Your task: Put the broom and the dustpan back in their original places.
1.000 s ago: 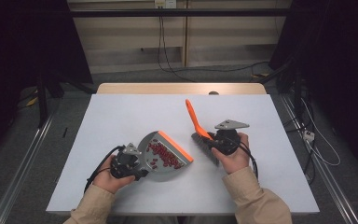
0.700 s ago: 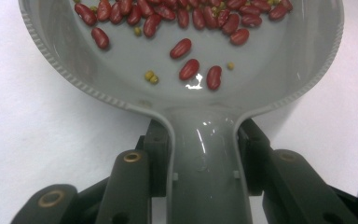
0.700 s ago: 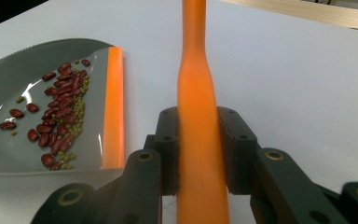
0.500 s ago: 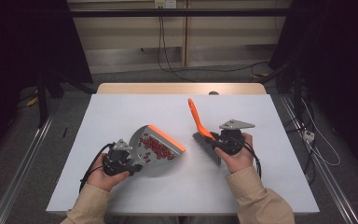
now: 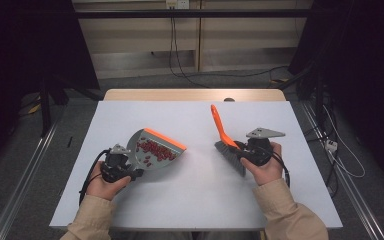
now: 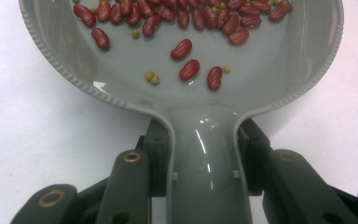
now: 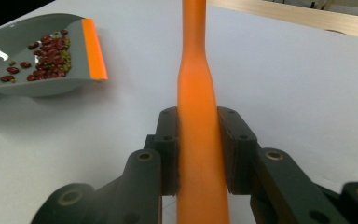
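A pale grey tabletop (image 5: 190, 200) fills the middle of a dim room, its near edge at six o'clock where the person's sleeves come in. Nearest, at about seven o'clock, the left gripper (image 5: 130, 167) has its jaws clamped on the neck of a grey dustpan (image 5: 155, 152); the left gripper view shows both pads pressed against the handle (image 6: 205, 182), with red beans (image 6: 186, 70) and a few small green ones lying in the pan. The pan looks raised off the table, its orange lip (image 5: 165, 139) pointing toward one o'clock. At about four o'clock the right gripper (image 5: 240, 150) is closed tight on the orange handle (image 7: 198, 140) of a hand brush (image 5: 225, 135), grey bristles (image 5: 230, 155) low toward the table and the handle rising toward twelve. Judging by the loaded pan and the bare surface, sweeping seems finished and the step in hand is carrying the catch away; the next move calls for keeping the pan level or tipped back so nothing rolls over the lip. There is open room between the two tools and toward twelve o'clock, up to the wooden strip (image 5: 195, 95) along the far edge. The left edge lies near the pan hand, the right edge near the brush hand; beyond both are dark floor and cables (image 5: 330, 150).
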### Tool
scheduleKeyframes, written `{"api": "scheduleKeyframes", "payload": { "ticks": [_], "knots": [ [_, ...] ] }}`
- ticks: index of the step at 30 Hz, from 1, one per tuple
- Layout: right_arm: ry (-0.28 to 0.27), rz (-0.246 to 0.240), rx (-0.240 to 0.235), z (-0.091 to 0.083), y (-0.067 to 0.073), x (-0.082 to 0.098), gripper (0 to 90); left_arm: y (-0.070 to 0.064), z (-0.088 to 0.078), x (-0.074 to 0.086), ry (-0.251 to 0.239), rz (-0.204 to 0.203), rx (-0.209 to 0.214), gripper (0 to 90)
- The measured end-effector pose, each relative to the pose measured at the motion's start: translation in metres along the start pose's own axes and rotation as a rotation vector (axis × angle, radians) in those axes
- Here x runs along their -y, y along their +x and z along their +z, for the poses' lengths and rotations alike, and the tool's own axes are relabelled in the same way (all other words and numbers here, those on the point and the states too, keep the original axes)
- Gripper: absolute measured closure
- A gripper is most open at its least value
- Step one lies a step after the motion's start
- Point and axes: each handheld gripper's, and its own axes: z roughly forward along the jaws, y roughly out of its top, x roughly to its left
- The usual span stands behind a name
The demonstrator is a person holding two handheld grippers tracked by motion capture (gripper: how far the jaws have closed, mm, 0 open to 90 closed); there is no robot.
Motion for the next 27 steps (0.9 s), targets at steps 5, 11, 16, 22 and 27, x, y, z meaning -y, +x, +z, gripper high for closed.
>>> {"api": "scheduleKeyframes", "payload": {
  "ticks": [5, 11, 16, 22, 27],
  "knots": [
    [0.006, 0.011, 0.012, -0.008, -0.006, -0.001, 71.7, 0.004, 0.0, 0.0, -0.008, -0.022, -0.012, 64.1],
    [0.017, 0.015, 0.034, -0.015, -0.012, -0.005, 71.7, 0.009, 0.0, 0.0, -0.012, -0.048, -0.018, 64.1],
    [0.014, 0.018, 0.061, -0.021, -0.019, -0.007, 71.7, 0.014, 0.0, 0.002, -0.014, -0.068, -0.03, 64.1],
    [0.017, 0.024, 0.087, -0.029, -0.027, -0.006, 71.7, 0.019, 0.001, 0.003, -0.012, -0.094, -0.055, 64.1],
    [0.015, 0.046, 0.111, -0.035, -0.037, -0.002, 71.7, 0.024, 0.002, 0.004, -0.013, -0.12, -0.081, 64.1]
  ]
}}
